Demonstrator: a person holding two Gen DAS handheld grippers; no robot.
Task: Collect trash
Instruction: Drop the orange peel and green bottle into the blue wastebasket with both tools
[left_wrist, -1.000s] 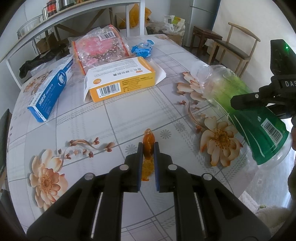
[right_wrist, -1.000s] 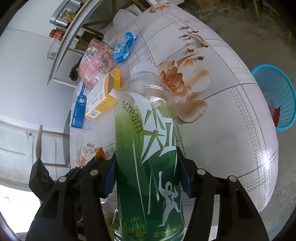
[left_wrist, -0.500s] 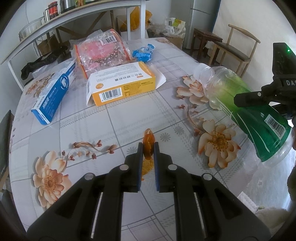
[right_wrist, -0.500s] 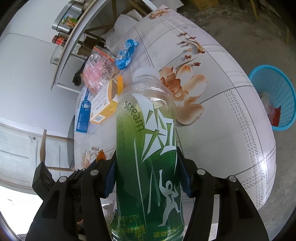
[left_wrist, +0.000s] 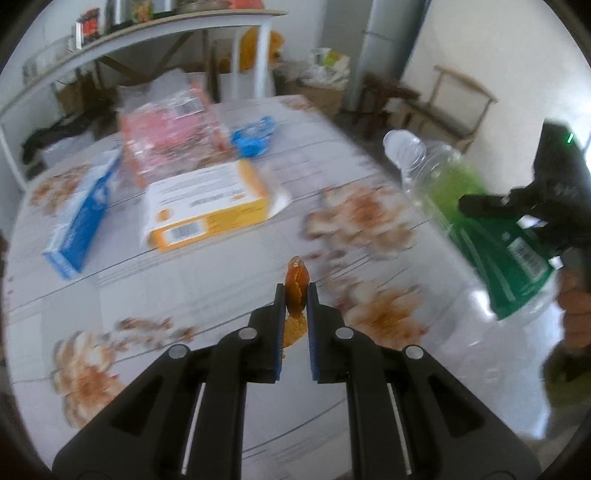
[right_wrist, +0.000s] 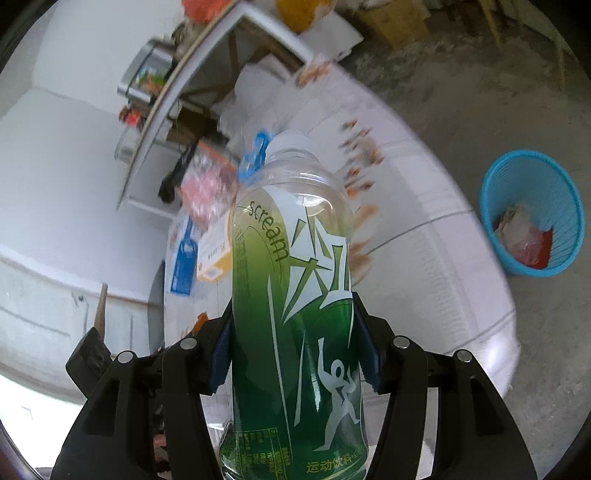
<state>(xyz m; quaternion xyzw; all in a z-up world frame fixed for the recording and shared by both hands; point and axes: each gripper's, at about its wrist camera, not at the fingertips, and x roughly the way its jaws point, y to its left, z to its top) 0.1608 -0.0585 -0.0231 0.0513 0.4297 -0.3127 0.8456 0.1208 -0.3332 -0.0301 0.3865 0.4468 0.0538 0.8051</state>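
Left wrist view: left gripper closed on an orange peel scrap, pinched between the blue pads and held above the floral tablecloth. Frame is motion-blurred. Left on the table beyond: yellow-and-white carton, blue-and-white box, pink snack bag, blue wrapper. At right, the right gripper carries the green drink bottle, tilted, cap end toward the table centre, body out past the table edge.

Right wrist view: right gripper clamped on the green drink bottle around its lower body; white cap points away from the camera. Bottle looks empty or nearly so, though I cannot be sure. Blue plastic basket stands on the concrete floor beyond the table edge, well apart from the bottle, already holding some wrappers. Left gripper just visible low left with a speck of orange at its tip.

Judgement: carry step, both tools loaded, nothing yet dropped. Next move calls for swinging right and down over the basket mouth, then opening each tool in turn above it. The bottle should go cap-first or flat so it does not bounce off the rim; the peel is light and sticky-looking, and may cling to a pad.
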